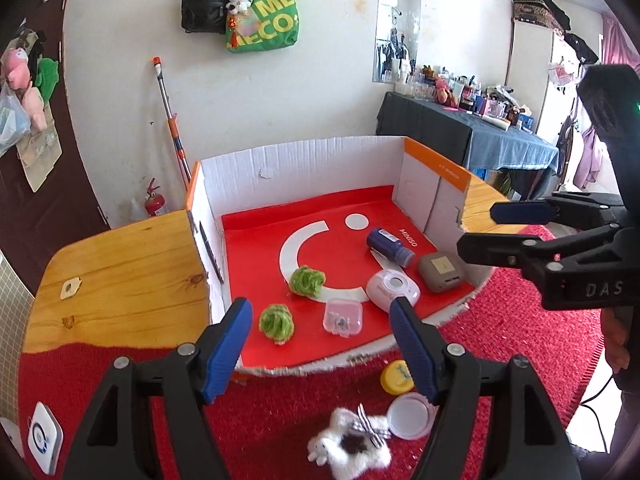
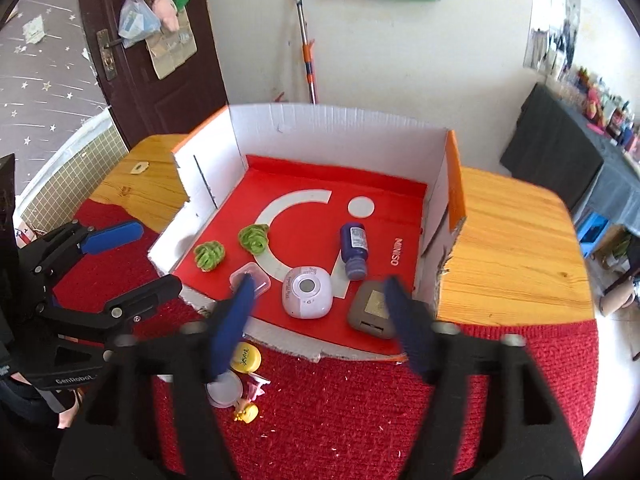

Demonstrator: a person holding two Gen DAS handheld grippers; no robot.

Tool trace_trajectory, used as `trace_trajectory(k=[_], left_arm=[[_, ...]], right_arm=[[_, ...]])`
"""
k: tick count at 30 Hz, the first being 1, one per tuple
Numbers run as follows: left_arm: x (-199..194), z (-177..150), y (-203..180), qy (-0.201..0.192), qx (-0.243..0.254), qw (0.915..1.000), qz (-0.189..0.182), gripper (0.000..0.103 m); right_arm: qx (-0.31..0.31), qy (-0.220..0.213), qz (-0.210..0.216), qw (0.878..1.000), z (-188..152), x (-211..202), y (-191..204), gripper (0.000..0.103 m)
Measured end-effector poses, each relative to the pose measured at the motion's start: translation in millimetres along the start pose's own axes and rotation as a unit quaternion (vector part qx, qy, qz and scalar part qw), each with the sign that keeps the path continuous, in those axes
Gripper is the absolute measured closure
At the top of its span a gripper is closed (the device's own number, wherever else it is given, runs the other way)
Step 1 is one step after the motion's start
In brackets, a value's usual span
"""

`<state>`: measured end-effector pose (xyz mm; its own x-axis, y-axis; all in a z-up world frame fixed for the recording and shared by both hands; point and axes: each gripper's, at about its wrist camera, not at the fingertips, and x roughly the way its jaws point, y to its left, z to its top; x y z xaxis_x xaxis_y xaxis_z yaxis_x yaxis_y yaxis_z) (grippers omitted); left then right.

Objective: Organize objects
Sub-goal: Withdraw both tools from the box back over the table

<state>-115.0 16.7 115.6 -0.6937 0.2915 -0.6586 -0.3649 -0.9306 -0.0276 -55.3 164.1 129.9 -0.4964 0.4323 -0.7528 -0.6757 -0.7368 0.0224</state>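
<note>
An open white cardboard box (image 1: 304, 156) (image 2: 332, 124) with a red floor holds two green fuzzy balls (image 1: 307, 280) (image 2: 253, 237), a clear small case (image 1: 343, 316) (image 2: 256, 274), a white round device (image 1: 392, 290) (image 2: 307, 291), a blue bottle (image 1: 390, 246) (image 2: 353, 249) lying down and a grey pouch (image 1: 442, 272) (image 2: 372, 310). My left gripper (image 1: 320, 320) (image 2: 132, 256) is open and empty over the box's front edge. My right gripper (image 2: 320, 300) (image 1: 476, 228) is open and empty near the box's front right.
On the red mat (image 1: 512, 320) in front of the box lie a yellow lid (image 1: 397, 376) (image 2: 246, 357), a white lid (image 1: 410, 416) (image 2: 226, 390) and a white plush toy (image 1: 352, 444). The box stands on a wooden table (image 1: 120, 264) (image 2: 508, 248). A white gadget (image 1: 44, 436) lies at the left.
</note>
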Motion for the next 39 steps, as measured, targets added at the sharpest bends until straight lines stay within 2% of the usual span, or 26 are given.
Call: trace_trajectory(k=[4, 6, 9, 13, 22, 28, 39], left_arm=[[-14, -9, -2, -0.013, -0.004, 0.9999, 0.002, 0.029], [-21, -13, -2, -0.020, -0.009, 0.9998, 0.001, 0.023], [-30, -19, -3, -0.029, -0.014, 0.9995, -0.002, 0.022], [-41, -28, -6, -0.042, -0.018, 0.9989, 0.003, 0.017], [-57, -52, -11, -0.060, -0.033, 0.9976, 0.007, 0.008], [-50, -70, -10, -0.044, -0.049, 0.9978, 0.008, 0.007], [-6, -105, -8, 0.028, -0.076, 0.9966, -0.010, 0.007]], right_arm=[[0.004, -0.014, -0.006, 1.000, -12, -13, 3, 0.034], [0.004, -0.021, -0.006, 1.000, -20, -19, 6, 0.034], [0.003, -0.031, -0.008, 0.999, -31, -27, 11, 0.033], [0.010, -0.048, -0.008, 0.999, -46, -36, 16, 0.026], [0.029, -0.066, -0.014, 0.997, -77, -42, 20, 0.020], [0.041, -0.060, -0.025, 0.997, -94, -30, 22, 0.020], [0.043, -0.007, -0.015, 0.999, -118, 16, 28, 0.020]])
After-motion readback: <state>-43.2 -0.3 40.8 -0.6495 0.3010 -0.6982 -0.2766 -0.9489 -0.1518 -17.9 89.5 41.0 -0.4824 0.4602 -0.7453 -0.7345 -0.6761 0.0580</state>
